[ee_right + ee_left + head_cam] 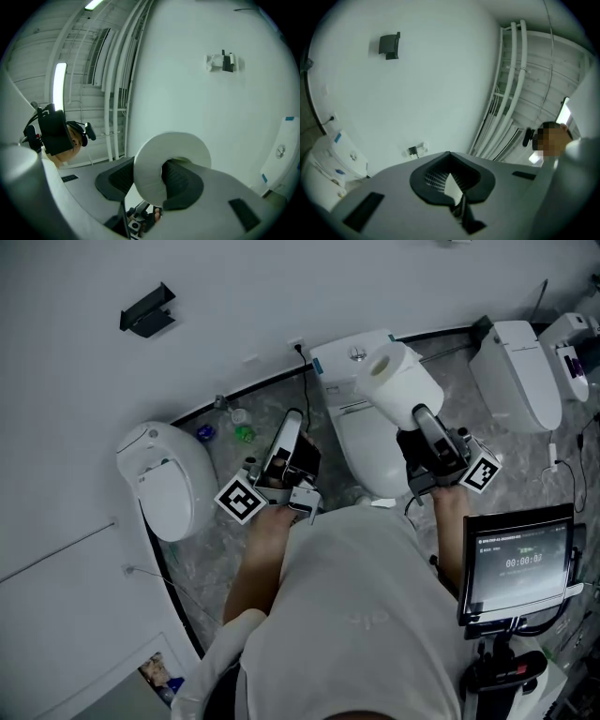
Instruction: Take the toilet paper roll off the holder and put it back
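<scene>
Right gripper (152,185) clamps the toilet paper roll (178,143) (its wall pinched); left gripper (451,180) pressed together, empty.

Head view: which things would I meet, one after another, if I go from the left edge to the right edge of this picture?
Rounded white toilet with closed lid → left gripper → white toilet paper roll → second white toilet near the right edge.
</scene>
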A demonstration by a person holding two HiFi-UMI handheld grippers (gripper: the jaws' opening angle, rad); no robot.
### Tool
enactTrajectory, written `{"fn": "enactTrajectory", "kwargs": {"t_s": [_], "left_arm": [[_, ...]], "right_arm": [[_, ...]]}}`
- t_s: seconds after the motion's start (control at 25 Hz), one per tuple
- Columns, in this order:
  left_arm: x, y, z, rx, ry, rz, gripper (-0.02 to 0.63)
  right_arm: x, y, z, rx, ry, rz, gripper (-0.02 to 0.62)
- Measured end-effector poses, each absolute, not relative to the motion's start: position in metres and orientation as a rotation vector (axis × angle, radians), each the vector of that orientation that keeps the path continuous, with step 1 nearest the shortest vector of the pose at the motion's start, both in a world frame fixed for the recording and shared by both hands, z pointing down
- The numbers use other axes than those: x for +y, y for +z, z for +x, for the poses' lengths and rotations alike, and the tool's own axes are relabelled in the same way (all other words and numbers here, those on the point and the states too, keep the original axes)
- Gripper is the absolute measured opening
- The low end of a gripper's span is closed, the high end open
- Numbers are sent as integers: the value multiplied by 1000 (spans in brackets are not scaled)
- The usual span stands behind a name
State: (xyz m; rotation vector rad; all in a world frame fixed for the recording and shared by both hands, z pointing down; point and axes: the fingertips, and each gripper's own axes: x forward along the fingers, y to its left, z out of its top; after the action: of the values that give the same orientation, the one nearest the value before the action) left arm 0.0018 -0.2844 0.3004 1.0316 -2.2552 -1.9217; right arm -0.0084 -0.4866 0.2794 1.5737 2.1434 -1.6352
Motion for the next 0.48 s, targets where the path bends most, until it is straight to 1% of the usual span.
{"fn": "enactTrajectory", "kwargs": {"t_s": [0.16, 0.48], "left_arm": [[-269, 285, 3, -2034, -2327, 1145, 3], [-266, 295, 9, -2110, -2283, 1077, 5]], "right_arm": [[-486, 279, -4, 2114, -1642, 1593, 176], [-491, 282, 2, 2061, -1671, 1626, 176]]}}
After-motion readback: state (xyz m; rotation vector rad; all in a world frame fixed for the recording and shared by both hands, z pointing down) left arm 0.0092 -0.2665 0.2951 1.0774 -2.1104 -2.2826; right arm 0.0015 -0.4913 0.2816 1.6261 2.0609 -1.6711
